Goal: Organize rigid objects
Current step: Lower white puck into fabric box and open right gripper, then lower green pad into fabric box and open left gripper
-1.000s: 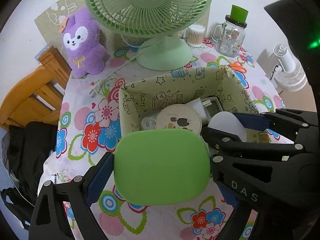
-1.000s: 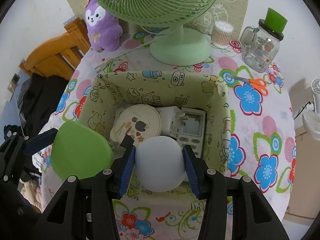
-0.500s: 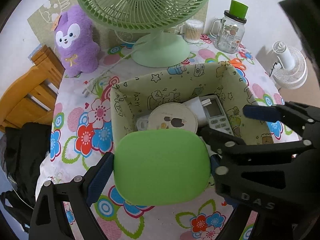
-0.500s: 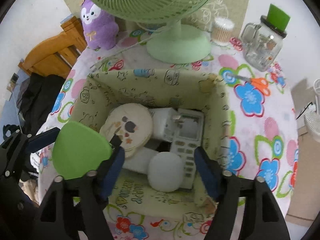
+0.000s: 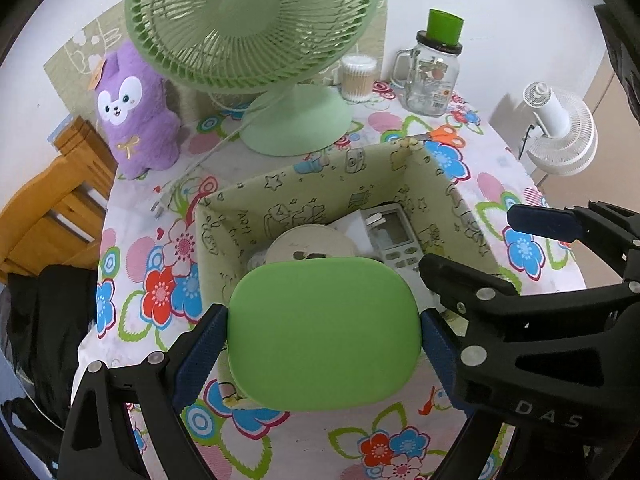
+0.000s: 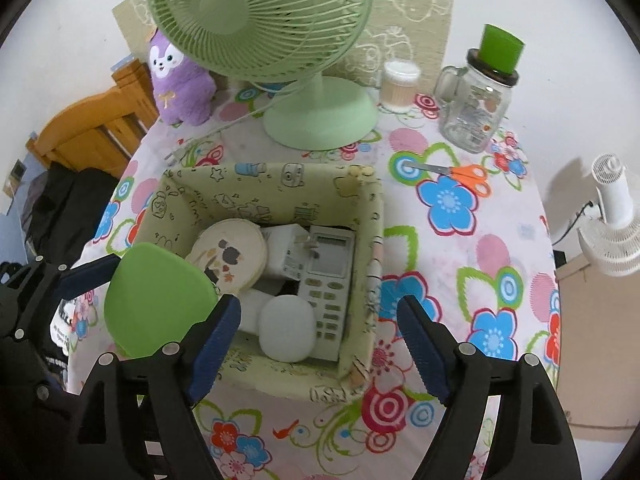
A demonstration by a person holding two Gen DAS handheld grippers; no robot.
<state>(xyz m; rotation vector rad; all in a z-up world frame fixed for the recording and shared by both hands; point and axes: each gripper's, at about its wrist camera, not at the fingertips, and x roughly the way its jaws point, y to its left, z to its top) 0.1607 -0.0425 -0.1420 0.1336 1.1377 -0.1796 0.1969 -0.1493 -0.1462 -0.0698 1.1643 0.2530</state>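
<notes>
Left wrist view: a flat green pad [image 5: 324,334] with rounded corners fills the middle, clamped at its two side edges between the blue-faced fingers of the left gripper [image 5: 324,336]. It hangs just in front of and above the near wall of a fabric storage box [image 5: 240,216] printed with cartoon doodles. The pad looks smooth, stiff and light, perhaps a plastic lid or case; its surface seems slick, so the side edges, where it is held now, are the sensible place to hold it, squarely and without tilting.

Right wrist view: the right gripper [image 6: 320,340] hovers over the box with its jaws apart, having just been opening, and nothing is pressed between them. Below it, inside the box, lies a white rounded object [image 6: 286,328], probably hard plastic, though its make is unclear from here. Next to it are a white remote control [image 6: 330,276], a white plug adapter [image 6: 286,254] and a round cream tin [image 6: 228,254] with a cartoon print. These all look rigid and fairly light.

The box stands on a table with a flowered cloth [image 6: 460,280]. Behind it are a green desk fan [image 6: 264,20], a purple plush toy [image 6: 178,80], a glass jar [image 6: 474,104] with a green cap, a tub of cotton swabs [image 6: 398,84] and orange-handled scissors [image 6: 460,172].
</notes>
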